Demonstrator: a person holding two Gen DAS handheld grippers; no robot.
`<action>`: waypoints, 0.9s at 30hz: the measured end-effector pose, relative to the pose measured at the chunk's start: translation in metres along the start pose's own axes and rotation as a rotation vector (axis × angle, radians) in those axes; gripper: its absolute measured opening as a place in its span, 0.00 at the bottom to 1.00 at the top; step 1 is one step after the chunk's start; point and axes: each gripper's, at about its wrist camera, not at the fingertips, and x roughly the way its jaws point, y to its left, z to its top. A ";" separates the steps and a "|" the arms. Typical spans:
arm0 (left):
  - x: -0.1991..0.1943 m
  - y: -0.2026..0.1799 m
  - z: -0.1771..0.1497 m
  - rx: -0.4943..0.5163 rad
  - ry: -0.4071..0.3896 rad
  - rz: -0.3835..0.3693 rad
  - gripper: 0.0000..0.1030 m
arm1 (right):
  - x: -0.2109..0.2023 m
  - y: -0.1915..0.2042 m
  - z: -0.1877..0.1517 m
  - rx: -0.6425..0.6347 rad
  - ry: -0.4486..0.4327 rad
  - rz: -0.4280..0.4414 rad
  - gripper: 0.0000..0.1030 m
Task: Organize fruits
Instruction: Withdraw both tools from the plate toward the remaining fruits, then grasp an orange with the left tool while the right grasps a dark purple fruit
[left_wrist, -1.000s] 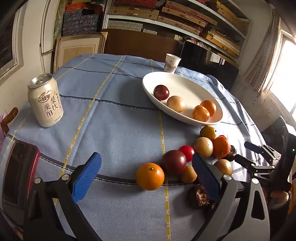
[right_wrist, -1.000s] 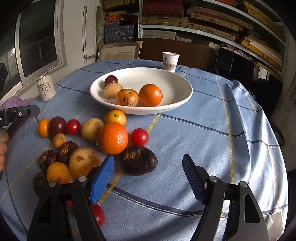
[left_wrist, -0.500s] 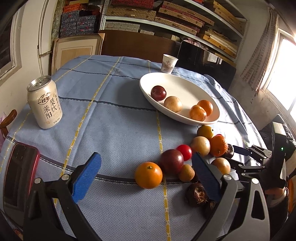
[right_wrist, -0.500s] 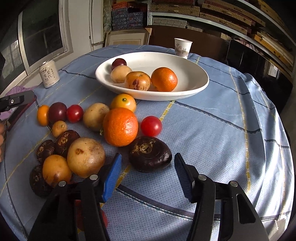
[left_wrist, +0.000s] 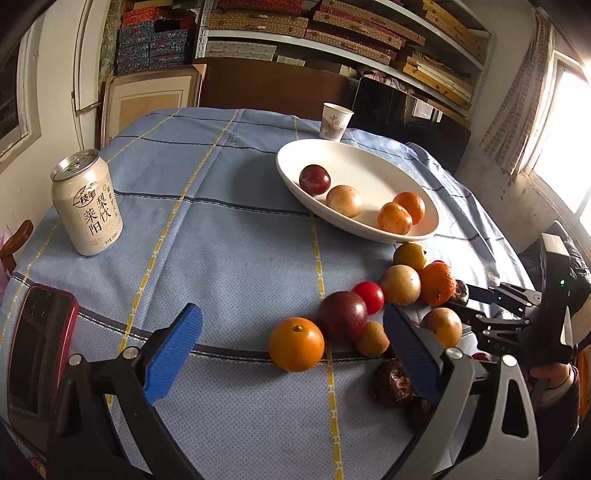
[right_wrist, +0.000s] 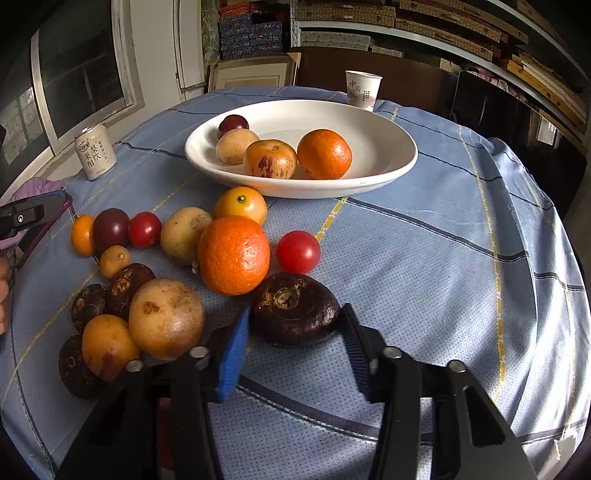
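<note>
A white oval bowl (right_wrist: 384, 173) (left_wrist: 354, 166) holds several fruits, among them an orange (right_wrist: 324, 153) and a dark plum (left_wrist: 314, 179). Loose fruits lie in a cluster on the blue cloth. My right gripper (right_wrist: 295, 326) is open, its blue pads on either side of a dark water chestnut (right_wrist: 294, 309), close to touching it. A big orange (right_wrist: 233, 254) and a red tomato (right_wrist: 298, 252) lie just beyond. My left gripper (left_wrist: 291, 328) is open and empty, just short of a small orange (left_wrist: 296, 343) and a dark red fruit (left_wrist: 343, 315).
A drink can (left_wrist: 87, 208) stands at the left, and a red phone (left_wrist: 35, 347) lies near the table's front left edge. A paper cup (right_wrist: 363, 89) stands behind the bowl. Shelves and a chair are behind the round table.
My right gripper has moved forward and narrowed around the dark water chestnut. My left gripper has barely moved.
</note>
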 end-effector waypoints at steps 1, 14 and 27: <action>0.000 0.000 -0.001 0.003 0.001 0.001 0.94 | 0.000 -0.001 0.000 0.002 -0.002 0.001 0.47; 0.021 -0.018 -0.013 0.124 0.093 -0.007 0.66 | -0.020 -0.036 -0.001 0.175 -0.076 0.014 0.46; 0.032 -0.009 -0.016 0.100 0.135 0.019 0.53 | -0.022 -0.031 -0.003 0.161 -0.080 0.012 0.46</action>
